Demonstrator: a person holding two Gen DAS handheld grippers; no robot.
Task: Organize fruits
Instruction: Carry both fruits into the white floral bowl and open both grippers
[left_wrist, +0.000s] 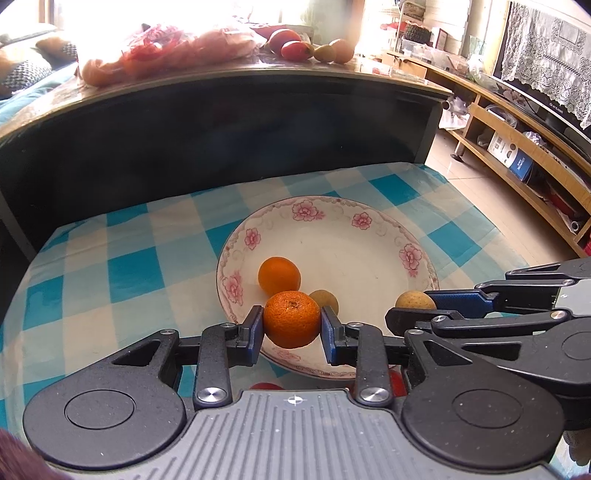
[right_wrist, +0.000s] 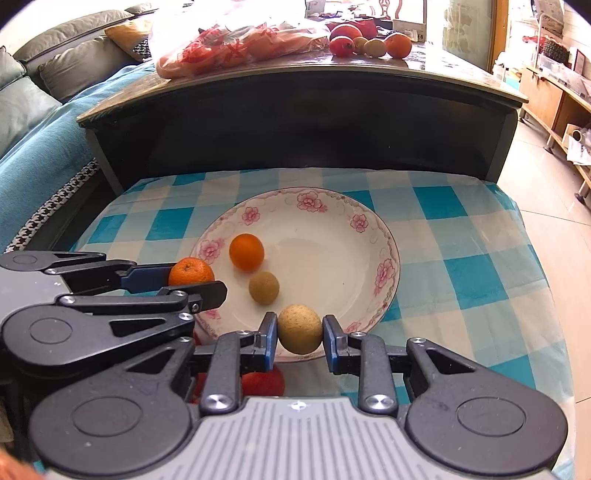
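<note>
Orange mandarin (left_wrist: 291, 319) clamped in left gripper (left_wrist: 291, 328), tan fruit (right_wrist: 300, 328) in right gripper (right_wrist: 300, 338); hovering over plate (right_wrist: 332, 236) already holding two; more waiting behind.

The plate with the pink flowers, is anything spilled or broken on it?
No, nothing stands out. The plate looks whole and clean, with one orange and one small brown fruit sitting on it. Each claw holds another fruit above its near rim. A red fruit lies on the cloth, half hidden.
</note>
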